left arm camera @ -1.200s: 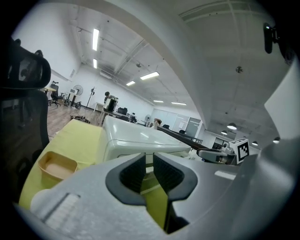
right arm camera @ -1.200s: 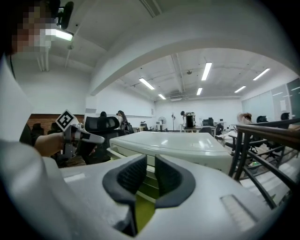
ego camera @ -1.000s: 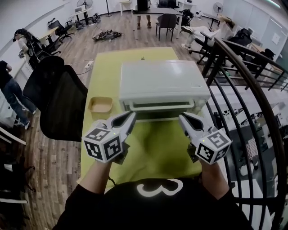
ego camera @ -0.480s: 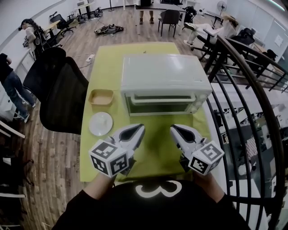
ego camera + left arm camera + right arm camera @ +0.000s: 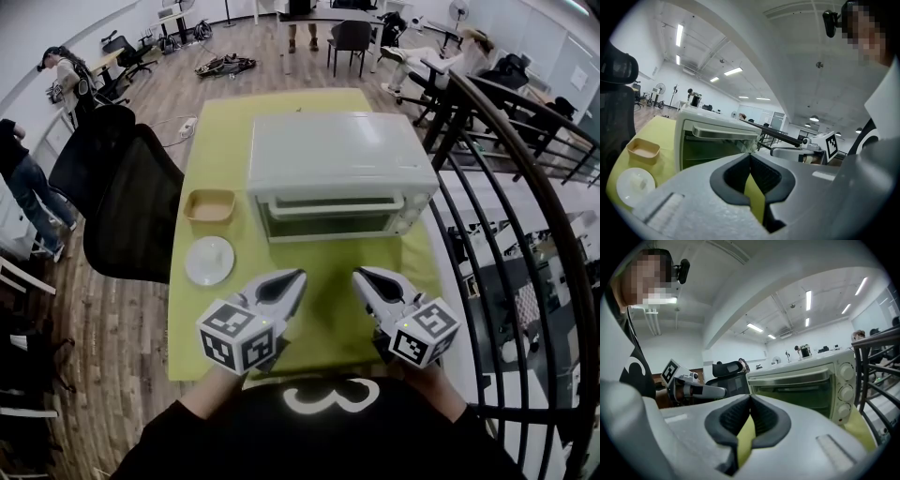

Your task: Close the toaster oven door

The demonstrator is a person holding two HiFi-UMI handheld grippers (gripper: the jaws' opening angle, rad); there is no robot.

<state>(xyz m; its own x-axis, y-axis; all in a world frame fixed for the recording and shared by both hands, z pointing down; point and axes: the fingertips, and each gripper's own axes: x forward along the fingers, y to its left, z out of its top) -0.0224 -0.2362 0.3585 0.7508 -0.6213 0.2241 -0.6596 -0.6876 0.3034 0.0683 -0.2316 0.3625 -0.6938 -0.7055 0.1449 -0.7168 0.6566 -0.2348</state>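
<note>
- Head view: the toaster oven (image 5: pixel 342 159) sits in the back half of the green table (image 5: pixel 314 305), with its door (image 5: pixel 333 220) up flat against the front, so it's closed. The handle runs along the top edge of the door.
- Same view: the left gripper (image 5: pixel 298 275) and right gripper (image 5: pixel 358 275) hang side by side over the near part of the table. Both are well short of the oven and not touching it. Both look pinched together and empty.
- Left of the oven there's a little tan bowl (image 5: pixel 210 204), and a white plate (image 5: pixel 210 260) just in front of it. A black chair (image 5: pixel 127 202) is off the table's left edge and a dark railing (image 5: pixel 506 178) curves along the right.
- Left gripper view: the jaws are closed tip to tip with nothing between them, just green table showing through the gap lower down. The oven (image 5: pixel 717 140) is ahead with the door closed, and the bowl (image 5: pixel 643 151) and plate (image 5: pixel 633 183) are at the left.
- Right gripper view: same deal, the jaws meet at the tips and hold nothing. The oven (image 5: pixel 801 385) is ahead on the right with its three knobs (image 5: pixel 843 392) facing the camera, and the railing (image 5: pixel 879 380) is at the far right.
</note>
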